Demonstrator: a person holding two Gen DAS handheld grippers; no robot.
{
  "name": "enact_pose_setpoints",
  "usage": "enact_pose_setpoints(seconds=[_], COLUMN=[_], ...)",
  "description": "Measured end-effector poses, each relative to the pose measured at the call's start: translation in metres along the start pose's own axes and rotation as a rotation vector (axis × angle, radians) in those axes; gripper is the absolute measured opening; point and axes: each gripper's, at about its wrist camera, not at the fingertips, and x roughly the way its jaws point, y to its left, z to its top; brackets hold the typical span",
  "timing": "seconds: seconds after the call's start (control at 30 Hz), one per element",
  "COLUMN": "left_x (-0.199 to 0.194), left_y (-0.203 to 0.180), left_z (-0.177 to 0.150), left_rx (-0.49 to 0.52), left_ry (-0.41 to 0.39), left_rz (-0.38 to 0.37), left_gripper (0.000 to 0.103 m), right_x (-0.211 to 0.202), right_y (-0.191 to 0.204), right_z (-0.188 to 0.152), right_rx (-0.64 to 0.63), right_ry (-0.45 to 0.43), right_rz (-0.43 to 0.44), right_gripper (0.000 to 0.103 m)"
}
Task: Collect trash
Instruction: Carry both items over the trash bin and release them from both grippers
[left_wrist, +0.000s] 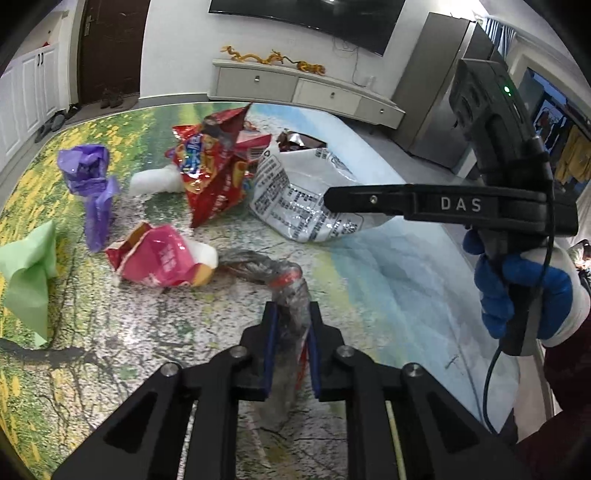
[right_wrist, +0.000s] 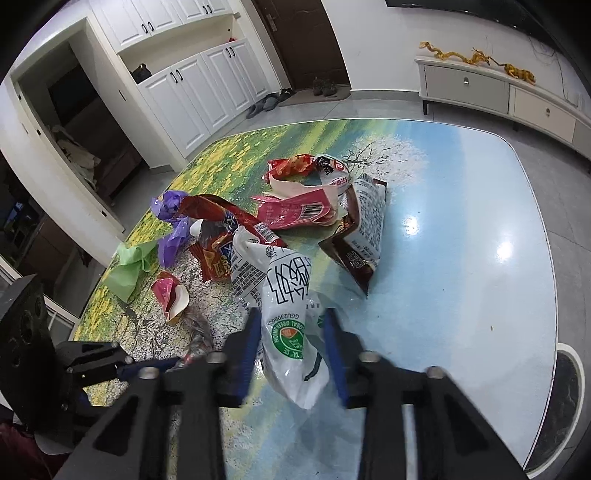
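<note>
Over table (left_wrist: 388, 258): both tools angled down, gripping wrappers.

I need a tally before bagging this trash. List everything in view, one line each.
Table: one, printed landscape top, under all the trash.
White printed bag: one, white with black text, near edge, between the right gripper's pads.
Clear crumpled wrapper: one, transparent with red, in the left gripper.
Red snack bag: one, red, table middle.
Pink wrapper: one, pink, beside the clear wrapper.
Purple bag: one, purple, far left.
Green bag: one, green, left edge.
Brown-backed packet: one, white and brown, right of pile.
TV cabinet: one, pale, by the wall.
Left gripper: black, shut on the wrapper.
Right gripper: black, shut on the bag.
Gloved hand: blue and white, holding the right gripper.
</note>
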Motion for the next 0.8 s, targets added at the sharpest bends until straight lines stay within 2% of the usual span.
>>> enact_pose_setpoints(seconds=[0.13, 0.47, 0.7, 0.8], left_x=[-0.003, -0.026, -0.024, -0.016], left_y=[-0.006, -0.036, -0.07, -0.092], left_z=[0.003, 0.012, 0.04, 0.056], left_rx=[-0.018, 0.002, 0.057, 0.092], left_ry=[-0.009, -0.047, -0.047, -0.041], left_rz=[-0.035, -0.036, -0.037, -0.053], left_gripper=[0.01, 0.009, 0.009, 0.009], right_x=[-0.016, -0.074, -0.124, -0.151], right_y=[-0.001, -0.011, -0.049, -0.078], right_z=[-0.004, -0.019, -0.037, -0.053], right_rx=[-0.002, 0.015, 0.098, 0.156], right_ry=[-0.031, -0.141, -0.236, -0.276], right_rz=[-0.001, 0.013, -0.036, -0.094], right_gripper=[0.017, 0.016, 0.016, 0.016])
